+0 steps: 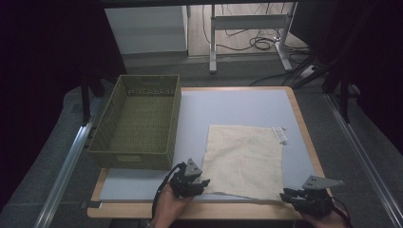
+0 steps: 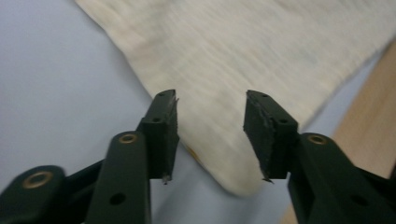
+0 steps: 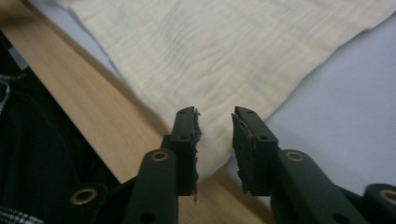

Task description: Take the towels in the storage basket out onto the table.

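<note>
A cream cloth (image 1: 244,159) lies spread flat on the pale blue table top (image 1: 237,102), with a white label (image 1: 279,134) at its far right corner. My left gripper (image 1: 202,184) is at the cloth's near left corner. In the left gripper view the cloth (image 2: 243,60) runs under that gripper (image 2: 211,135), whose jaws stand well apart without pressing it. My right gripper (image 1: 285,194) is at the near right corner. In the right gripper view the cloth (image 3: 224,60) ends in a corner in the narrow gap of that gripper (image 3: 215,140), and the pads are apart.
An olive woven basket (image 1: 130,159) stands on the table's left side, close to my left gripper. A wooden border (image 1: 304,133) frames the table. Beyond the table are desk legs (image 1: 212,42) and cables (image 1: 259,43) on the floor.
</note>
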